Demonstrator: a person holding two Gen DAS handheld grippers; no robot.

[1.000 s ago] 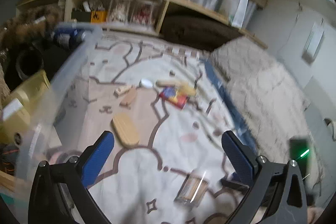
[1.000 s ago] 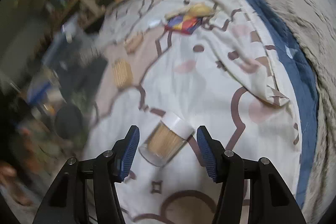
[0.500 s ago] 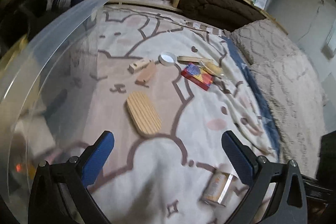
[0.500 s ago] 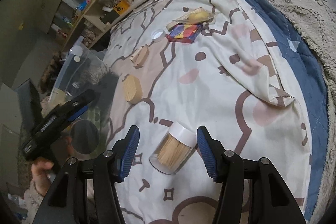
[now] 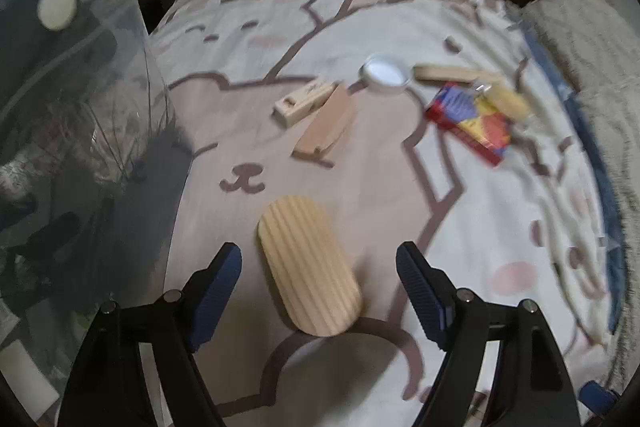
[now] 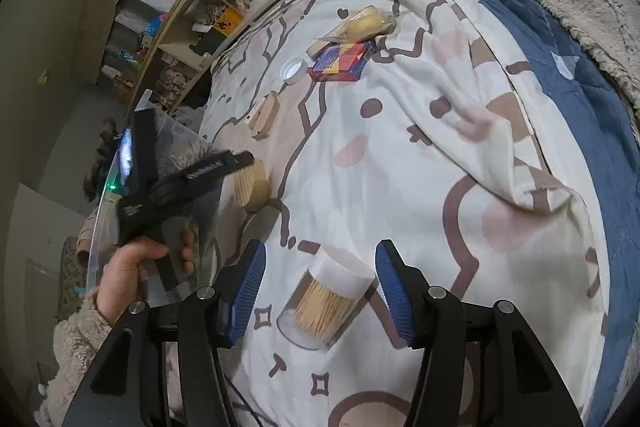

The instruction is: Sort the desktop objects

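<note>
Patterned bedspread [image 5: 360,27], no legible writing: left tool [image 5: 320,291] closing around oval board [image 5: 310,267]; right tool [image 6: 320,287] open astride toothpick jar [image 6: 328,301].

In the left wrist view, bare blanket [image 5: 360,7] lies open across the frame's upper middle. The clear bin wall [image 5: 80,131] blocks the whole left side. An oval wooden board [image 5: 310,269] fills the gap at lower centre. Wooden blocks [image 5: 320,115], a white lid [image 5: 386,79] and a coloured box [image 5: 472,121] crowd the centre right.
</note>
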